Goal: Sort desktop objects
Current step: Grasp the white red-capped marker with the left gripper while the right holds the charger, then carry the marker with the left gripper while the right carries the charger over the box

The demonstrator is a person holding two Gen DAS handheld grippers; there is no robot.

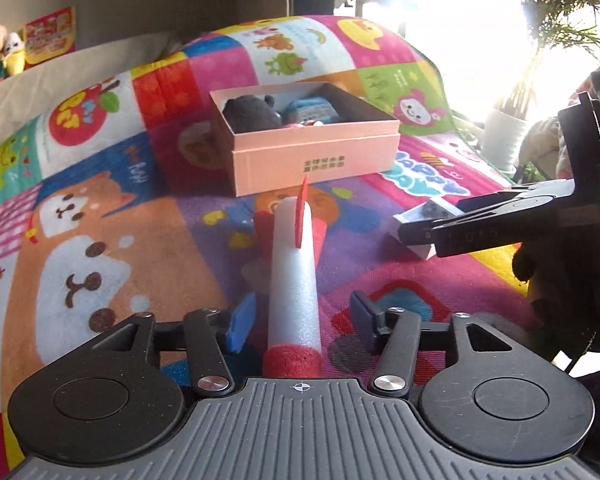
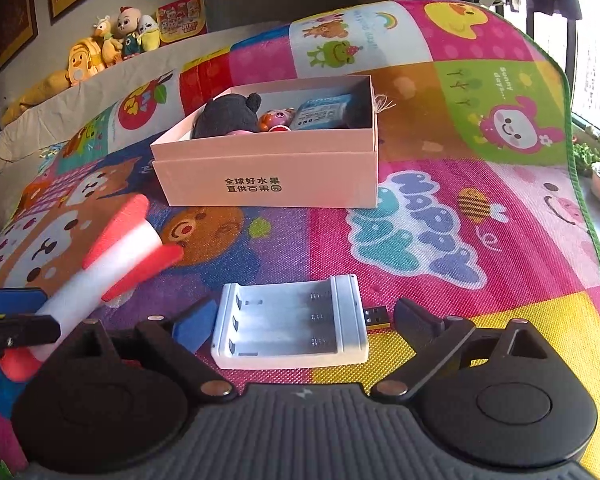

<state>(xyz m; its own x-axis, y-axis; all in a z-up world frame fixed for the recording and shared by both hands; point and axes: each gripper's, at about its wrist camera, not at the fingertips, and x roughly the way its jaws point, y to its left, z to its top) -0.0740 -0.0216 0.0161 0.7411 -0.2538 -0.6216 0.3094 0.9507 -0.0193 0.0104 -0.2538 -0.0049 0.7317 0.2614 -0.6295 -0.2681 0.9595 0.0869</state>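
Entry, sort in progress.

Task object: one foam rocket (image 1: 292, 280), a white cylinder body with a red band at the near end. I count three red fins at the far end in the left wrist view. It lies along the left gripper (image 1: 303, 316), between the two blue pads. The jaws are partly apart. A strip of mat shows between the right pad and the foam, so I cannot tell whether it is gripped.

The right gripper (image 2: 306, 316) is spread wide, one pad on either side of one white plastic battery charger (image 2: 292, 340) and neither touching it. Three bays show, with a USB plug (image 2: 376, 315) at the right end.

Far centre on the patchwork cartoon play mat (image 1: 100, 240) is one open pink cardboard box (image 1: 312, 160). I count three things visible in it: a dark plush toy (image 2: 228, 116), a round orange-pink toy (image 2: 278, 118) and a blue-white packet (image 2: 324, 112).
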